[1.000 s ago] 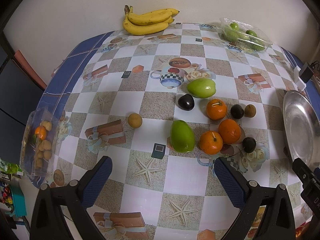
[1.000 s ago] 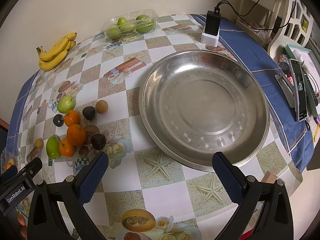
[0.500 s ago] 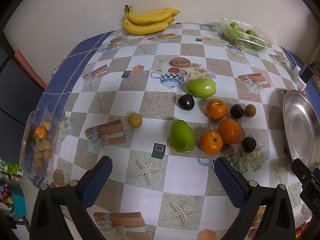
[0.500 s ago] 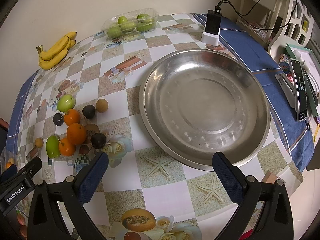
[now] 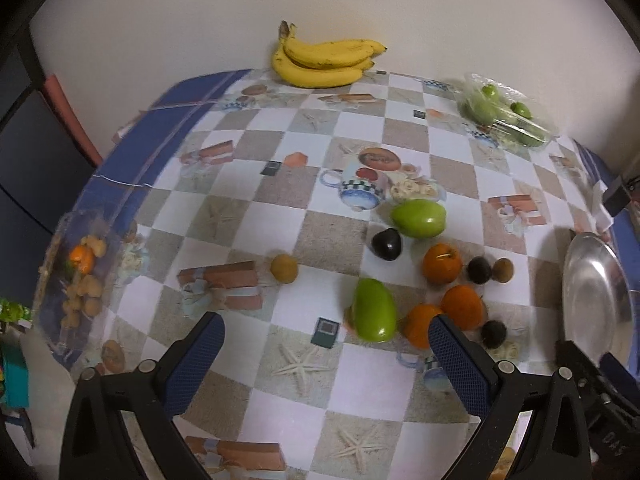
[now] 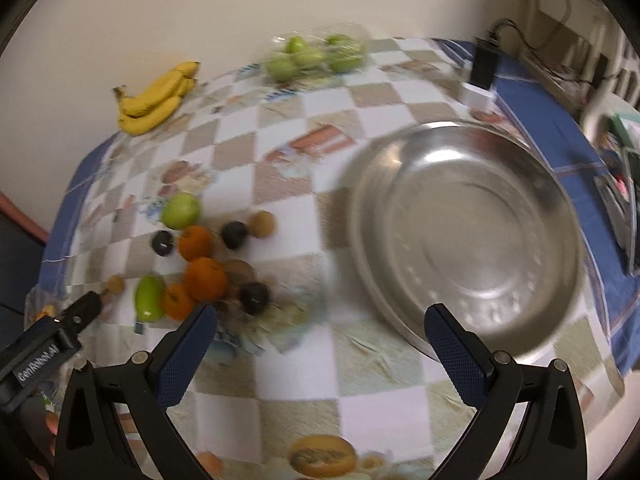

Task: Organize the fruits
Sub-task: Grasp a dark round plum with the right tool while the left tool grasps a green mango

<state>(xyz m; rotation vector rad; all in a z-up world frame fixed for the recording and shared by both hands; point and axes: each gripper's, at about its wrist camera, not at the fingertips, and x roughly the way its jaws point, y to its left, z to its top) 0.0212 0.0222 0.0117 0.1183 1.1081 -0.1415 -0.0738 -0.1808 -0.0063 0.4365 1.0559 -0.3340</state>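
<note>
Checkered cloth covers the surface (image 5: 280, 208). Both grippers hover with fingers spread wide, holding nothing. Ahead of the left gripper (image 5: 324, 354), just past its right finger, lies the fruit cluster (image 5: 424, 276). The pan (image 6: 468, 236) sits beyond the right gripper (image 6: 320, 340), toward its right finger.

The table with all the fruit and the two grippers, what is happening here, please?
A person holds two grippers above a checkered tablecloth. The left gripper is open and empty, facing a loose cluster of oranges, dark round fruits and an elongated green mango. The right gripper is also open and empty, beside a large round steel tray with no fruit in it. A yellow banana bunch lies by the wall. No fruit is picked up yet.
</note>
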